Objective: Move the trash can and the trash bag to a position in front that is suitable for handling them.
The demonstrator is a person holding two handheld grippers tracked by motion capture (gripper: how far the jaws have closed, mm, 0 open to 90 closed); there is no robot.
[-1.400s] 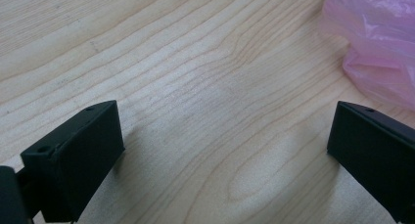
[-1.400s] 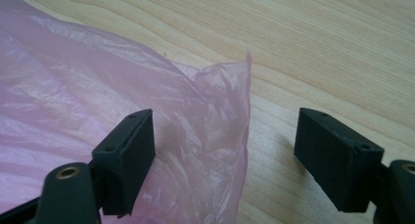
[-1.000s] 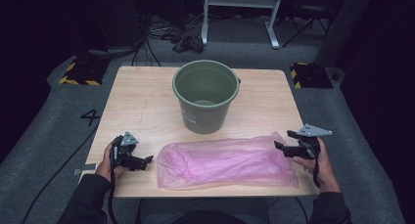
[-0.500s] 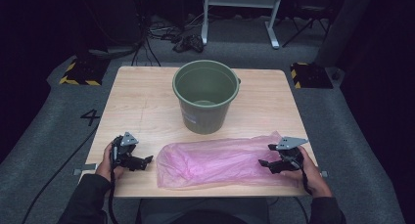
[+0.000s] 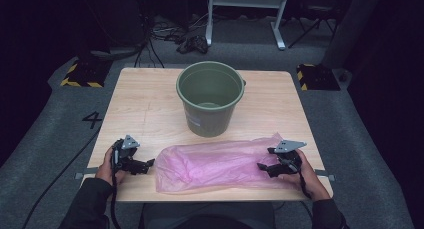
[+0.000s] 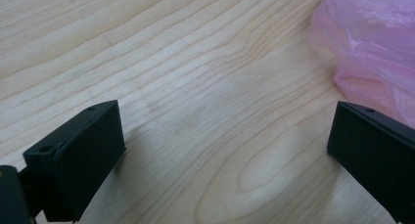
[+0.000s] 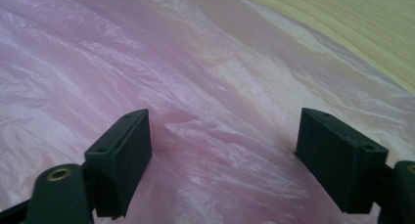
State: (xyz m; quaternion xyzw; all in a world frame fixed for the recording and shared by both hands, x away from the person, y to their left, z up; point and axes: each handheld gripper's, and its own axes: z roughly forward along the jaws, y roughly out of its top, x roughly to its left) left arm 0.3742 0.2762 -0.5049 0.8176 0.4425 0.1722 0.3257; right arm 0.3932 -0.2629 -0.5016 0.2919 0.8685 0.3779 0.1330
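Note:
A pink plastic bag [image 5: 220, 164] lies flat along the near side of the wooden table [image 5: 145, 109]. Behind it stands an empty green bucket [image 5: 210, 96]. My right gripper [image 5: 264, 168] rests on the bag's right end, open, its jaws pressed down on the pink film [image 7: 220, 111] with nothing pinched between them. My left gripper [image 5: 148, 165] sits on the table just left of the bag, open, over bare wood [image 6: 205, 111]; the bag's edge [image 6: 372, 43] lies beside its far jaw.
The table's near edge runs just under both hands. Bare wood lies to either side of the bucket. Cables [image 5: 165, 34] and a metal stand [image 5: 245, 9] sit on the dark floor beyond the table.
My right gripper has come down and leftward from above the table's right edge onto the bag's right end. The left gripper has stayed put.

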